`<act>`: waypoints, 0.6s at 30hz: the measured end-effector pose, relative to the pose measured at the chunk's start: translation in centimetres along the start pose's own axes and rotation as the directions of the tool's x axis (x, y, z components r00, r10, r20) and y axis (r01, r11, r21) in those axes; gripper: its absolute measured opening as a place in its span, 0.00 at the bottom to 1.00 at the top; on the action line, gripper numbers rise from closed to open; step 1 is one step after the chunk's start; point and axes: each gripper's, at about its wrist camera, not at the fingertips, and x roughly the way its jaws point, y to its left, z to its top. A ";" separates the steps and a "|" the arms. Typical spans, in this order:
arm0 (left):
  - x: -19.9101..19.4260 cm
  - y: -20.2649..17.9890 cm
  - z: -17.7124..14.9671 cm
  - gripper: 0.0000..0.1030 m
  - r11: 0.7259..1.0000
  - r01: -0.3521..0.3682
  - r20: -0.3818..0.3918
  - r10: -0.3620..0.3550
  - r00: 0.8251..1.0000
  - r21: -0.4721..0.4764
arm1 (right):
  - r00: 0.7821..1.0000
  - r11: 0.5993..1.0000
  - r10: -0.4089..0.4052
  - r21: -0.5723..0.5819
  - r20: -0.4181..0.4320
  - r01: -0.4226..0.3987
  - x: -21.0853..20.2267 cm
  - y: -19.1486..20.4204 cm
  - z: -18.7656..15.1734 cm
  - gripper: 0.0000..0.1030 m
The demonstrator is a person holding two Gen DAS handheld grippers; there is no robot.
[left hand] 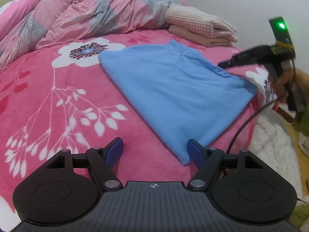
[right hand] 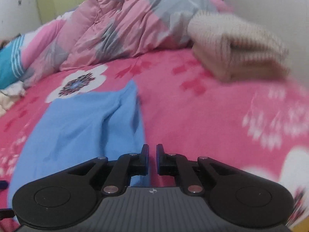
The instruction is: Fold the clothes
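Left wrist view: nearest the camera is the left gripper [left hand: 155, 150], its jaws spread wide with nothing between them but bare blanket. Its right blue pad [left hand: 195, 152] sits just beside the near corner of the blue garment [left hand: 173, 90], apparently not pinching it. The garment lies folded and flat on the pink flowered blanket [left hand: 48, 100], running from that corner back toward the middle of the bed. Behind it a pink and grey quilt [left hand: 87, 9] is heaped, and a stack of folded checked and peach clothes [left hand: 200, 27] sits at the far right. At the right edge a hand [left hand: 285, 85] holds the right gripper [left hand: 224, 64] just above the garment's far edge, a green light on its body; a black cable [left hand: 243, 127] trails down from it.

Right wrist view: nearest is the right gripper [right hand: 152, 152], its jaws nearly together with only a thin gap and nothing held. The picture is blurred. The garment [right hand: 77, 127] lies below and to the left, its right edge just beside the left finger [right hand: 144, 154]. The blanket [right hand: 202, 116] fills the right side, the stack [right hand: 231, 56] lies beyond, and the quilt [right hand: 125, 29] is behind.
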 end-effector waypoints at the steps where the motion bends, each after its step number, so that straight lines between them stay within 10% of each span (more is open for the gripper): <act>1: 0.0 0.0 0.0 0.73 1.000 0.004 0.001 -0.004 1.000 0.001 | 1.000 0.999 0.029 0.027 -0.001 -0.029 0.3 -0.5 0.8 0.08; 7: 0.0 0.1 -0.1 0.73 1.000 0.012 0.004 -0.012 1.000 0.003 | 0.971 0.948 0.236 0.228 -0.026 -0.224 4.9 -3.1 5.2 0.22; 18: 0.2 0.2 -0.2 0.76 1.000 0.021 0.010 -0.021 1.000 0.007 | 0.965 0.943 0.256 0.234 -0.051 -0.238 12.1 -3.7 7.6 0.12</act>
